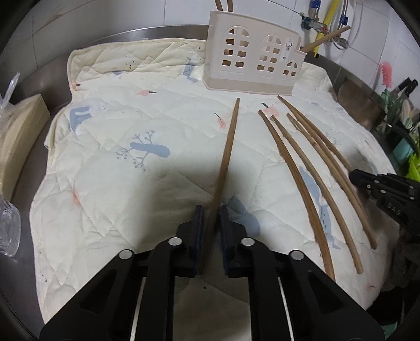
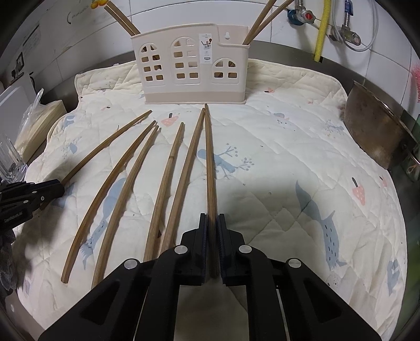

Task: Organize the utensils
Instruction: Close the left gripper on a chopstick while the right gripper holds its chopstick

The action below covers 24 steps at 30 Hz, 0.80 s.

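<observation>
Both wrist cameras look steeply down along their fingers, close above the quilt (image 1: 110,183), sharing the holder (image 2: 194,65).

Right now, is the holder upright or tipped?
Upright: the holder stands on its base on the cloth, chopsticks sticking out the top.

You worked over a steel counter (image 2: 302,56) spread with a quilted cream mat (image 2: 288,162). On the mat, loose wooden chopsticks (image 2: 123,188) lay fanned left of the right jaws, and a beige plastic holder (image 2: 194,94) stood upright well beyond both pairs of jaws.
</observation>
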### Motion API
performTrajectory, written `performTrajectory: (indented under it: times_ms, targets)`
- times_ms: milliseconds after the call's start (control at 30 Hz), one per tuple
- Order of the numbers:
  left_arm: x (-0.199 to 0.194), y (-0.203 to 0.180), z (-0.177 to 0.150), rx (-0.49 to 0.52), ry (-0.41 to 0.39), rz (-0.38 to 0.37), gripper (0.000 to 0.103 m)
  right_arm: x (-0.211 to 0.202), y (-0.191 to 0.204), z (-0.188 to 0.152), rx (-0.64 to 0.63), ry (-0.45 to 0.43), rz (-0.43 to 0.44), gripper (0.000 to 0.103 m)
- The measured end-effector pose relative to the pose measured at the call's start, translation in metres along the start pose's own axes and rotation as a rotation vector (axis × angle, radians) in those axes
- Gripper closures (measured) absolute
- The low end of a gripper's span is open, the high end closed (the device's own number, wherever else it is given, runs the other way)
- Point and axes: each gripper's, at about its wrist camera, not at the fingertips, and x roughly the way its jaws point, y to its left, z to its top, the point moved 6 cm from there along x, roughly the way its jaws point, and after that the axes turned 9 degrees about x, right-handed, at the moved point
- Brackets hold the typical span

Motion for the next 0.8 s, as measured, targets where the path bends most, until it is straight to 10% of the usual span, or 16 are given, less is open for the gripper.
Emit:
performTrajectory:
  times_ms: [800]
  targets:
    - [-0.094,-0.018,0.07,0.068,-0.256,-0.029,0.097,-0.09,0.008,0.078,-0.011,-0.232,0.076,0.096]
